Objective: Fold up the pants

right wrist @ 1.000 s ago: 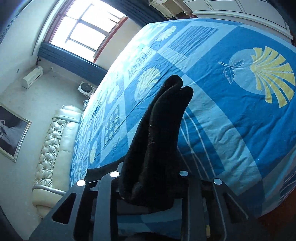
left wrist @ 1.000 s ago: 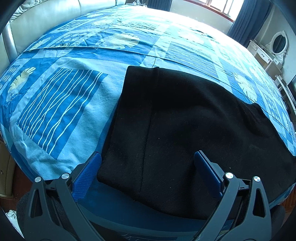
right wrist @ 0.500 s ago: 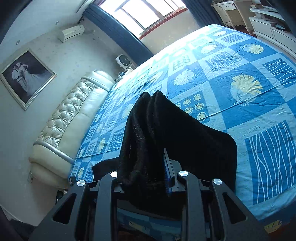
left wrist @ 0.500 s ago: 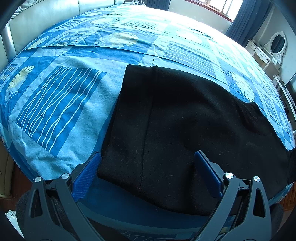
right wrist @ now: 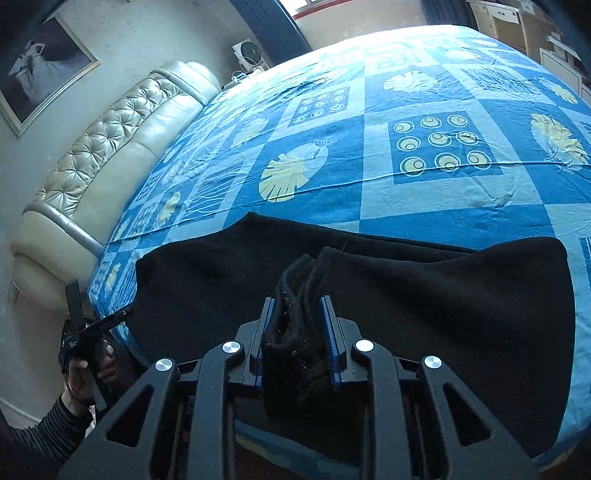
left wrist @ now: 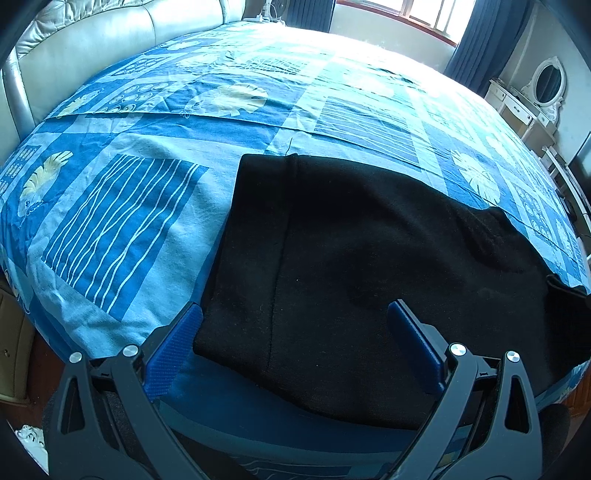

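Observation:
Black pants (left wrist: 351, 266) lie flat across the near part of a bed with a blue patterned sheet (left wrist: 122, 221). My left gripper (left wrist: 293, 325) is open, its blue pads on either side of the pants' near left end, just above the cloth. My right gripper (right wrist: 297, 317) is shut on a bunched edge of the pants (right wrist: 424, 295), which spread out flat ahead of it on the bed. In the right wrist view my left gripper (right wrist: 79, 325) shows at the far left, held by a hand at the bed's edge.
A cream leather headboard (right wrist: 110, 147) curves along the left side of the bed. A white dresser with an oval mirror (left wrist: 546, 85) stands at the right. A window with blue curtains (left wrist: 424, 18) is at the back. A framed picture (right wrist: 40, 62) hangs on the wall.
My right gripper has swung down and lowered its held pants edge from upright in the air to near the bed, so the cloth now lies spread. My left gripper has barely moved.

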